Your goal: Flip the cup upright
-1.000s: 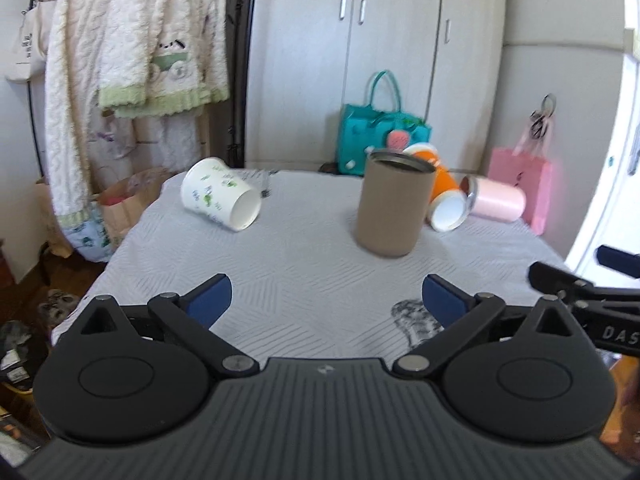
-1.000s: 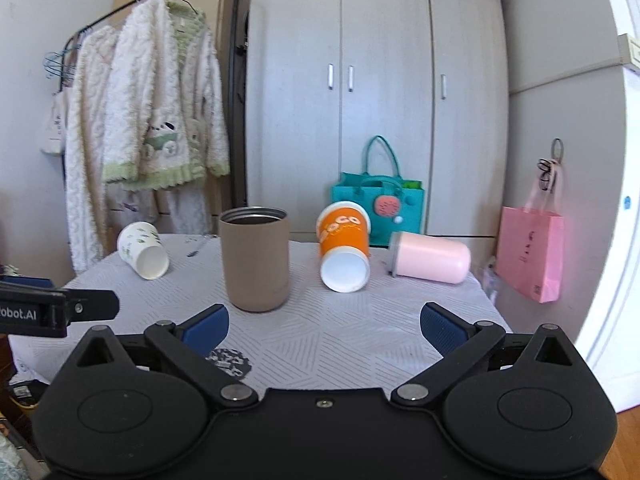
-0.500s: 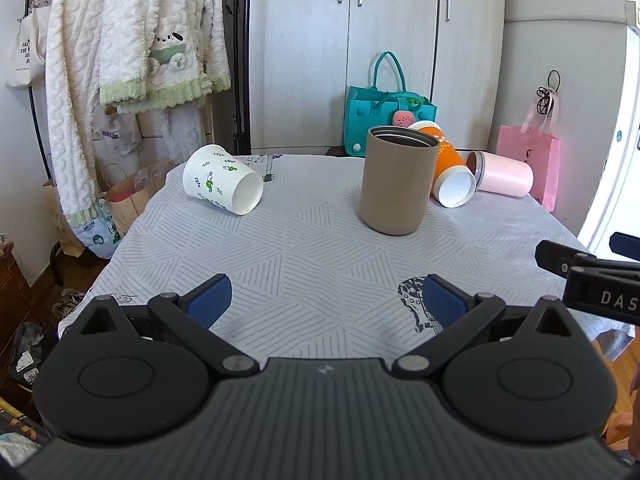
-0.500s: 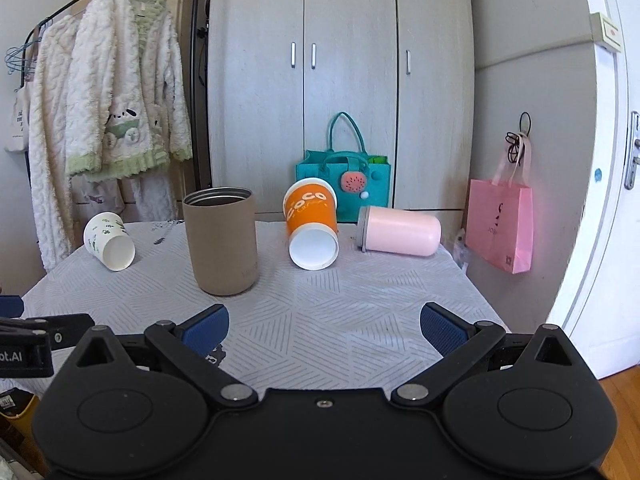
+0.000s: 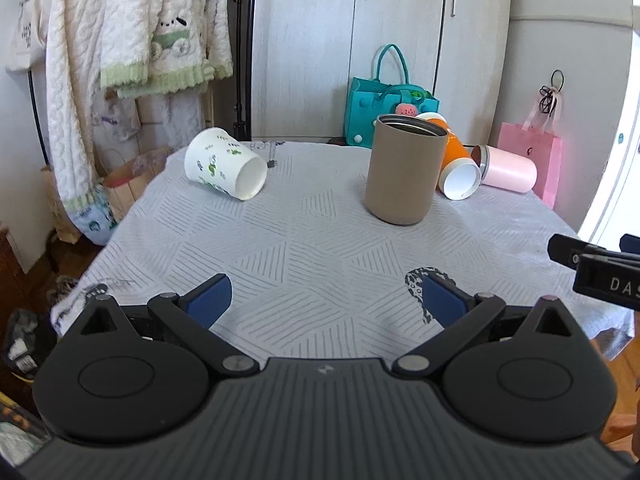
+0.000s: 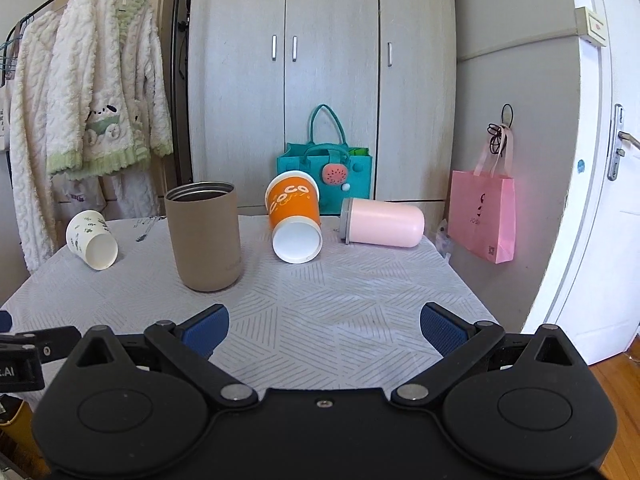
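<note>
A tan cup (image 5: 404, 174) (image 6: 204, 236) stands upright mid-table. A white leaf-print paper cup (image 5: 224, 168) (image 6: 91, 240) lies on its side at the far left. An orange paper cup (image 6: 294, 218) (image 5: 458, 168) lies on its side, mouth toward me. A pink cup (image 6: 382, 222) (image 5: 506, 168) lies on its side at the far right. My left gripper (image 5: 326, 300) is open and empty over the near table edge. My right gripper (image 6: 324, 328) is open and empty, also near the front edge.
The table has a grey patterned cloth (image 5: 304, 240). A teal bag (image 6: 326, 178) and a pink bag (image 6: 482, 216) are behind the table by the wardrobe. Robes hang on a rack (image 5: 120, 40) at the left. A door (image 6: 608, 160) is at the right.
Both grippers have shifted slightly, so the views of the table changed. The cups have not moved. Both grippers stay open.
</note>
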The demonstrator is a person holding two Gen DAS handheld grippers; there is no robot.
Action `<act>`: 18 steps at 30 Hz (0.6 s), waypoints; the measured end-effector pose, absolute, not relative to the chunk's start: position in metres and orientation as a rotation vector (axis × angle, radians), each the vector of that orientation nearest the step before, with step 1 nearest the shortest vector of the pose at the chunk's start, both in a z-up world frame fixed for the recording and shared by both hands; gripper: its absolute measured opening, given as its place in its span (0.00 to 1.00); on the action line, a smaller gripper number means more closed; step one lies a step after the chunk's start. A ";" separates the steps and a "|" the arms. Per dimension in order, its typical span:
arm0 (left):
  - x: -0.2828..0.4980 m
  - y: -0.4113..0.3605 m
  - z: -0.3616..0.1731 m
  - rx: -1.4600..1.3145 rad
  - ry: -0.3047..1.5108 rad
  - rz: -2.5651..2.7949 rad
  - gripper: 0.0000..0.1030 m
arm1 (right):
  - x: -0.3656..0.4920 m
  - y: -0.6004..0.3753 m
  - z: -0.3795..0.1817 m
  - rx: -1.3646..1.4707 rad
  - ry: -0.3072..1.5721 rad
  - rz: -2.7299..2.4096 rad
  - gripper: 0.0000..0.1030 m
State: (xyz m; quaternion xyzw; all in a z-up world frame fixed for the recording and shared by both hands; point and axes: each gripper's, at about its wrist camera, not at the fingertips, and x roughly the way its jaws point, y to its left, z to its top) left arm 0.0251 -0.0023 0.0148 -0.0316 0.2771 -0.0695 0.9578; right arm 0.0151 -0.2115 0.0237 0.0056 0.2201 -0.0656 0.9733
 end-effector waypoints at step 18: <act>0.022 0.002 0.015 -0.075 0.533 -0.122 1.00 | 0.012 -0.201 0.020 -0.005 0.464 -0.113 1.00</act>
